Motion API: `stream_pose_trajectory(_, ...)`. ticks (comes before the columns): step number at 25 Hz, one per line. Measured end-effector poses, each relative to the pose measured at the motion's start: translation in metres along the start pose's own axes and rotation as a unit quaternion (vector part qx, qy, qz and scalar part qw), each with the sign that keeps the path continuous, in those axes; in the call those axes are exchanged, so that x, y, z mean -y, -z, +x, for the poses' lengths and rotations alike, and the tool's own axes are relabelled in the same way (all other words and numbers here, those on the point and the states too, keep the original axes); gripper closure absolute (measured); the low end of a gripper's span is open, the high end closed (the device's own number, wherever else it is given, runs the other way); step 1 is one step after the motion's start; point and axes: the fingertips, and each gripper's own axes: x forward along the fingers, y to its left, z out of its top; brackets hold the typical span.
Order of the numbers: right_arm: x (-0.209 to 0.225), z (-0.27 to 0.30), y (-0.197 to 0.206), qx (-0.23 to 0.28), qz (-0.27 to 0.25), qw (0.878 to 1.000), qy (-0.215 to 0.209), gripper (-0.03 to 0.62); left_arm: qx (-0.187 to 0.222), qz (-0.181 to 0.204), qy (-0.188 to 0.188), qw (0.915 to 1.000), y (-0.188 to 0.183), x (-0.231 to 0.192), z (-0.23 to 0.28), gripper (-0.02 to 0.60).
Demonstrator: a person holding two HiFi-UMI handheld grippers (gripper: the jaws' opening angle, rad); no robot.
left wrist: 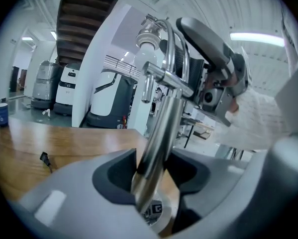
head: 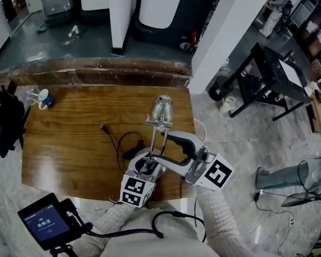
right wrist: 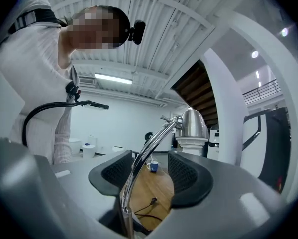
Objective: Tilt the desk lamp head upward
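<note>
Wooden desk (head: 69, 138) in a white-walled hall | chrome desk lamp (head: 161, 110) stands near the front edge | left gripper (head: 146, 165), jaws apart, brackets the lamp stem (left wrist: 156, 148) | right gripper (head: 170, 150) wide open, curved arm (right wrist: 141, 166) between its pads, ungripped

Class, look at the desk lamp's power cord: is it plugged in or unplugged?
Unplugged. Its plug lies loose on the wooden table, with the cord curling back toward the lamp.

We see a shiny silver lamp (head: 161, 108), a brown wood-grain table (head: 69, 138), a blue-and-white mug (head: 45, 98), a black cord (head: 103, 128).
</note>
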Motion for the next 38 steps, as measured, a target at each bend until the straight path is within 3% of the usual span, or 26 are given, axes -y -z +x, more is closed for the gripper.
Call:
stream_pose_trajectory(5,-0.001,-0.025,-0.004,0.021,-0.015,0.996,0.090,0.434,0.011,0.010,0.009,0.9998,0.001,0.010,-0.017,0.408)
stream_pose_trajectory(8,-0.011,-0.033,-0.002,0.021,-0.020,0.990,0.135,0.439,0.015,0.007,0.008,0.9998,0.000,0.011,-0.030,0.410)
stream_pose_trajectory(14,-0.009,-0.054,0.004,0.023,-0.003,0.971,0.238,0.452,0.031,0.016,0.006,0.9994,-0.005,0.008,-0.049,0.411)
stream_pose_trajectory(19,-0.020,-0.069,0.008,0.007,-0.006,0.957,0.291,0.490,0.063,0.017,-0.020,0.9977,-0.017,0.007,-0.076,0.505)
stream_pose_trajectory(22,-0.024,-0.069,0.017,-0.016,-0.013,0.950,0.311,0.516,0.070,0.008,-0.034,0.9969,-0.017,0.000,-0.083,0.566)
stream_pose_trajectory(29,-0.026,-0.062,0.051,-0.083,0.035,0.930,0.355,0.571,0.083,0.005,-0.082,0.9932,-0.027,-0.021,-0.093,0.574)
stream_pose_trajectory(33,-0.057,-0.082,0.068,-0.102,0.076,0.928,0.349,0.592,0.096,0.012,-0.114,0.9887,-0.026,0.008,-0.112,0.574)
stream_pose_trajectory(38,-0.095,-0.101,0.075,-0.118,0.081,0.929,0.342,0.595,0.116,0.005,-0.139,0.9834,-0.021,0.043,-0.135,0.574)
